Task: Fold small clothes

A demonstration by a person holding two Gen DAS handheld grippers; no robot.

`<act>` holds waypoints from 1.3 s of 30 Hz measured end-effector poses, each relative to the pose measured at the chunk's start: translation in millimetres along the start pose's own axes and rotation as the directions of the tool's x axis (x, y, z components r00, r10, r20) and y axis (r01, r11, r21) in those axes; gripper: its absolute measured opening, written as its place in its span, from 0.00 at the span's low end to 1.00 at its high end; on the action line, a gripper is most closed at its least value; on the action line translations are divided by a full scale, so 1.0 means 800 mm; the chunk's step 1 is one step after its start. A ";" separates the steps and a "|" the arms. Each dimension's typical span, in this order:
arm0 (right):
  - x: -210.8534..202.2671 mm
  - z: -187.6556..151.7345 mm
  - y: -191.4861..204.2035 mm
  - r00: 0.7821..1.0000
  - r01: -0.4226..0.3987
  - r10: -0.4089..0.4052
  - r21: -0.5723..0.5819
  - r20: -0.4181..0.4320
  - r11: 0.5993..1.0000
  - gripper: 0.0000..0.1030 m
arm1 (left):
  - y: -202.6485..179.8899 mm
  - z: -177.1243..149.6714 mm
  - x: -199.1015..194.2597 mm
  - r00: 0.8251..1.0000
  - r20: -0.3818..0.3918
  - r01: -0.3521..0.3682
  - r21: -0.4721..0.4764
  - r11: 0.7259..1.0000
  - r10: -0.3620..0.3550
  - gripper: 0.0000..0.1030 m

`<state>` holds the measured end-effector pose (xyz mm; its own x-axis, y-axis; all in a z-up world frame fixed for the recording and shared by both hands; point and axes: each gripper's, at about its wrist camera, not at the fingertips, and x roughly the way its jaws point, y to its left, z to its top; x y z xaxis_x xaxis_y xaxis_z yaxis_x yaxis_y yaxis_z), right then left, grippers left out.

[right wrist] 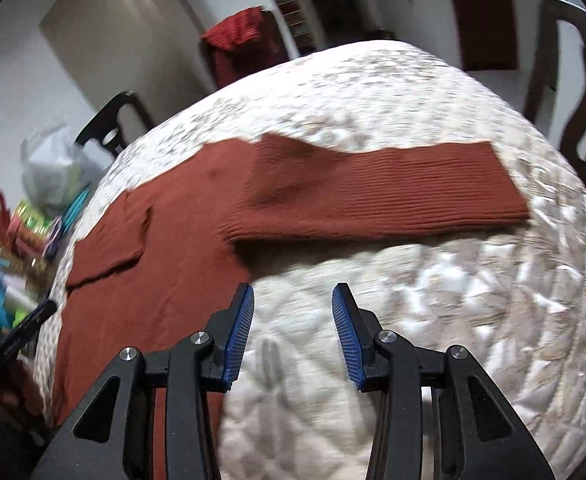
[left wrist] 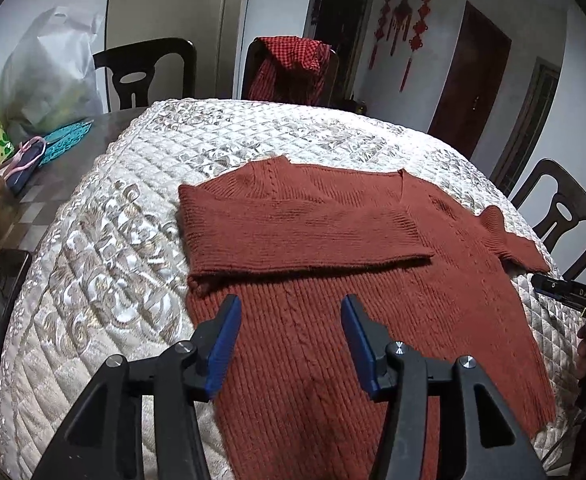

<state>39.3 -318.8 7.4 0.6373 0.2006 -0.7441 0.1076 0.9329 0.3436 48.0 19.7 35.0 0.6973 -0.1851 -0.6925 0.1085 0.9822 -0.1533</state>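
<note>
Both grippers, left gripper (left wrist: 291, 312) and right gripper (right wrist: 293, 300), are hanging apart and empty over the sweater (left wrist: 333, 280) lying on the quilt (left wrist: 105, 264); its right sleeve (right wrist: 393, 196) is awaiting folding inward, likely next.

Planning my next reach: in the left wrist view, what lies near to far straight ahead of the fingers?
Left gripper → sweater body → folded-over sleeve → quilted table cover → chair draped with red checked cloth.
</note>
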 end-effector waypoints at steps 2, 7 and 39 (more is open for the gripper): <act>0.000 0.006 -0.021 1.000 0.014 -0.015 0.053 0.008 0.998 0.41 | -0.002 0.002 0.003 1.000 0.001 -0.001 0.006 1.000 0.001 0.53; -0.006 0.024 -0.063 0.998 0.033 -0.042 0.181 0.048 0.983 0.41 | -0.004 0.005 0.013 1.000 0.000 0.001 0.015 1.000 -0.001 0.53; 0.053 0.065 0.191 0.946 -0.324 0.318 -0.204 -0.065 0.924 0.06 | 0.006 0.013 0.007 0.998 -0.007 0.061 -0.025 0.998 -0.062 0.53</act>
<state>122.4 -183.1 58.2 0.5876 0.5053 -0.6319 -0.2630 0.8579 0.4415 59.4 23.6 37.7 0.6841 -0.2456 -0.6868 0.1335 0.9679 -0.2131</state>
